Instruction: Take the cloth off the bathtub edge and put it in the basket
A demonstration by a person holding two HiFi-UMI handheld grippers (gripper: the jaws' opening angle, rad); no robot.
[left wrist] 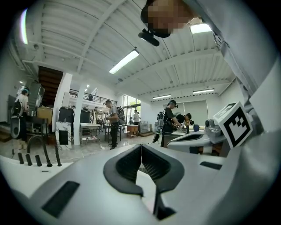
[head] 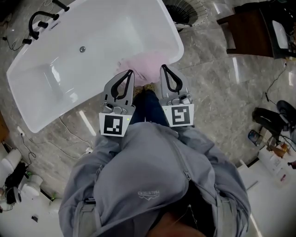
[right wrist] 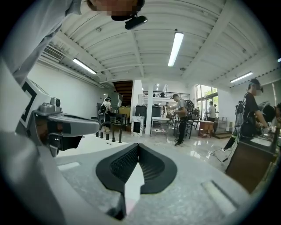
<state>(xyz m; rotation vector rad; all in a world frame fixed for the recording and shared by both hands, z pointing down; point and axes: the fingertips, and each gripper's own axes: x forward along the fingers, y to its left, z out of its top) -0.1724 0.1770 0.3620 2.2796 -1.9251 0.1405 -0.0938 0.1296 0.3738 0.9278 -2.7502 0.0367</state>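
A pink cloth (head: pixel 144 66) lies bunched on the near rim of the white bathtub (head: pixel 60 78). In the head view both grippers are held side by side just in front of the person's body, tips toward the cloth. The left gripper (head: pixel 130 72) has its tips at the cloth's left edge, and its jaws are shut with nothing in them. My right gripper (head: pixel 163 68) reaches the cloth's right edge, also shut and empty. The left gripper view shows closed jaws (left wrist: pixel 141 146) pointing nearly level across the room; the right gripper view shows the same (right wrist: pixel 138 146). A dark round basket (head: pixel 187 10) stands beyond the tub's end.
A black tap (head: pixel 39 21) stands at the tub's far end. A dark wooden cabinet (head: pixel 247 30) is at the top right, shoes and small items (head: pixel 273 121) at the right. Cables run over the marble floor (head: pixel 217 102). People (left wrist: pixel 112 123) stand at tables far off.
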